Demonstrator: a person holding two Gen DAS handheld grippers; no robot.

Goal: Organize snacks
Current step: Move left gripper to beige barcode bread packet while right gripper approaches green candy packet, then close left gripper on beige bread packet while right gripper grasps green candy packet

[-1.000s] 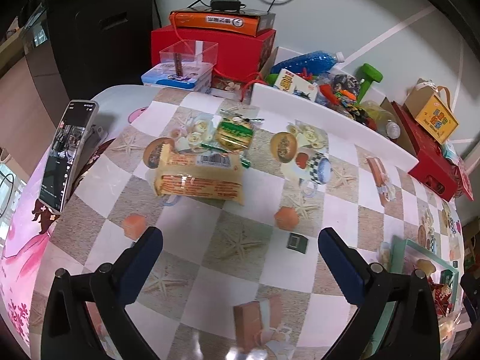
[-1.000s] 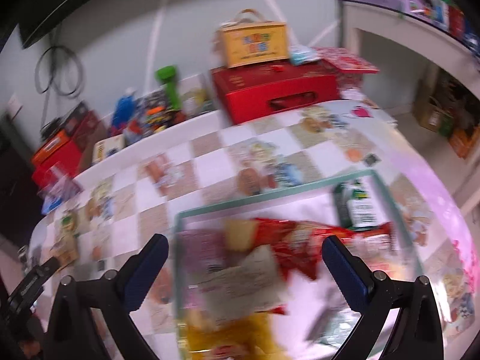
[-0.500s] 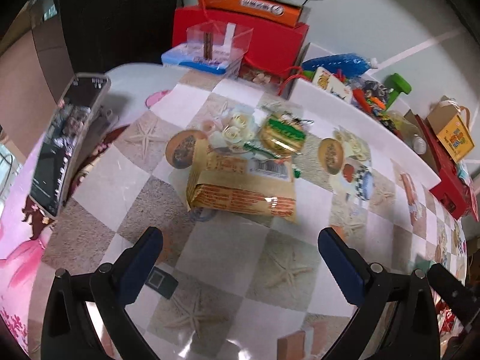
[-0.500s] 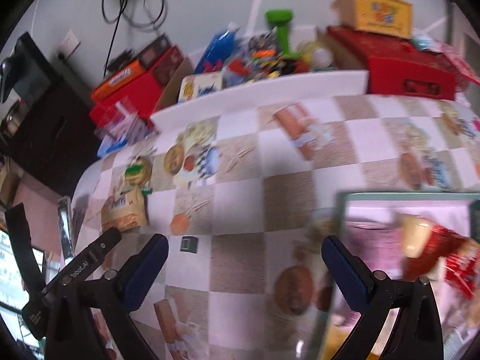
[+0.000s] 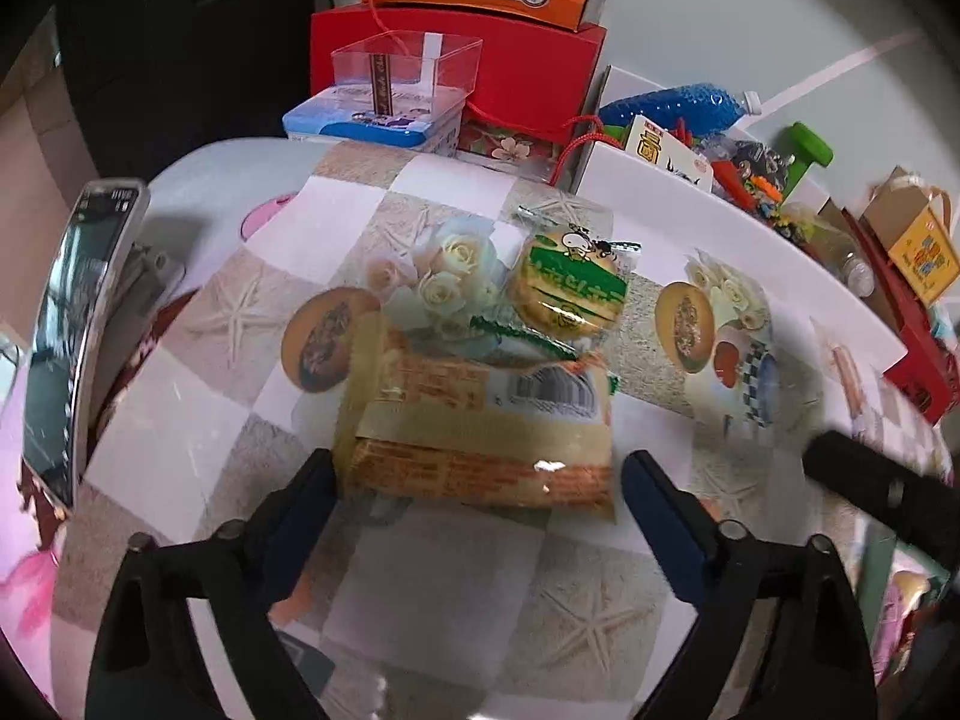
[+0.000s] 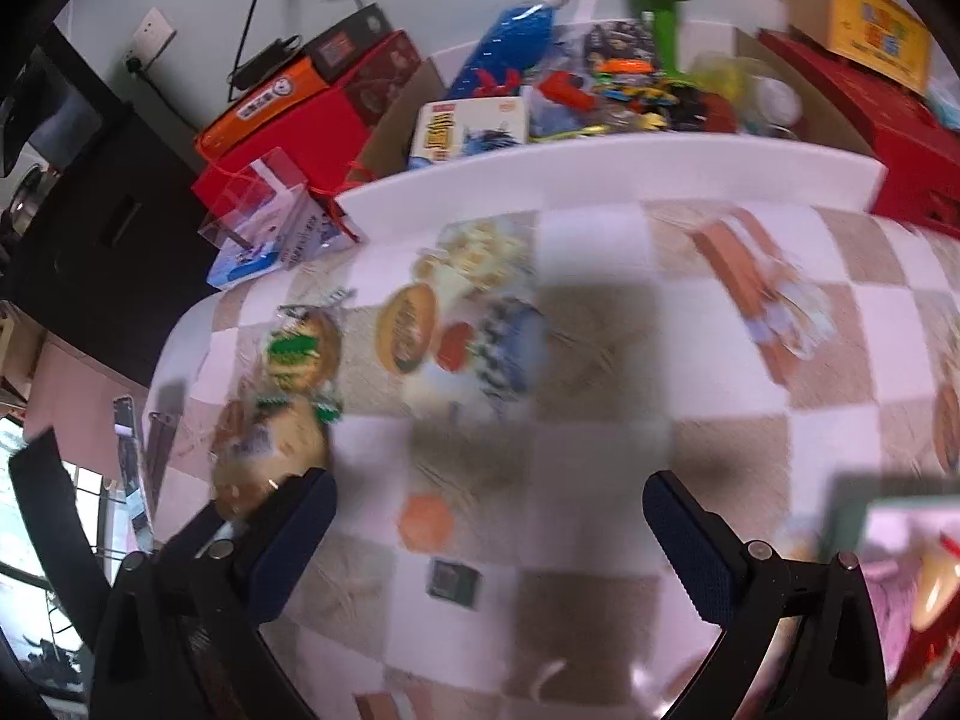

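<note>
- The left claw (image 5: 474, 489) is spread wide, one finger on either side of the tan biscuit pack (image 5: 480, 426); the jaws have not clamped, so that pack is not yet picked up.
- The pack lies flat on the worktop (image 5: 198, 420) toward its far left corner, with the round green-labelled cookie packet (image 5: 567, 288) just beyond it, touching or nearly so.
- The right claw (image 6: 489, 531) is also wide and holds nothing, hovering over bare checked cloth.
- A green-rimmed tray (image 6: 888, 540) at the right edge already holds some packets, though blurred.
- Judged from this, sorting is partly done: two snacks remain out, the tan pack apparently next.
</note>
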